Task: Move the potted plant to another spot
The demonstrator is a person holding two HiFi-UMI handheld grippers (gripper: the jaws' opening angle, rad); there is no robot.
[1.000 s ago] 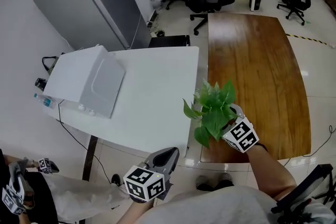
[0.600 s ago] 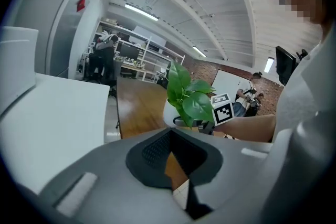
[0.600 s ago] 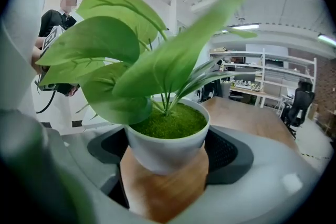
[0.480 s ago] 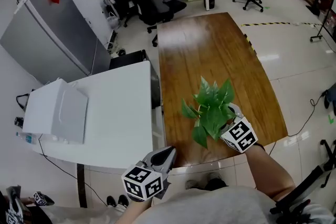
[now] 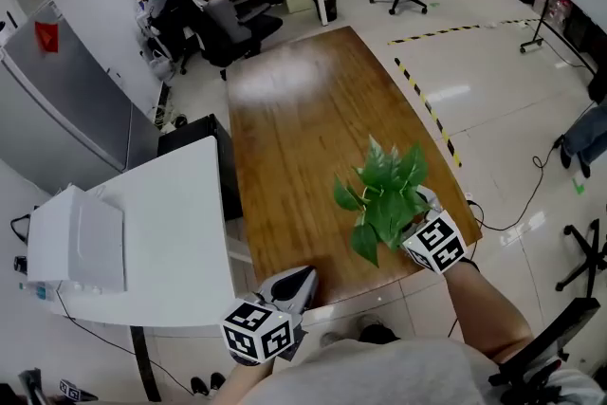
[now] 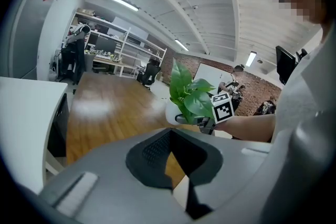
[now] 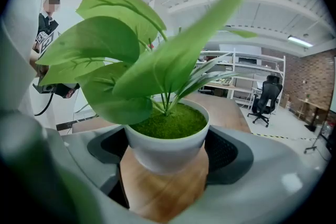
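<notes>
Plant [image 5: 384,196] is in the R gripper [image 7: 167,150]. Its white pot [image 7: 167,153] sits btwn the two fingers, which are spread wide and clamp its sides at 3 and 9 o'clock. The leaves stand upright and, in head view, cover the fingertips just ahead of the marker cube [image 5: 436,244]. In head view it's over the near R corner of the wood table [image 5: 294,100], abt 5 o'clock on the top. From the L gripper view I read the pot as held off the surface. L gripper [image 5: 296,285] is at 7 o'clock from the plant, well apart, by the table's near edge. Its fingers are together at the tips w/ nothing btwn them. White desk [image 5: 175,232] is at 9 o'clock, beside the table's L side. Office chairs [image 5: 228,24] at 12, past the far end.
</notes>
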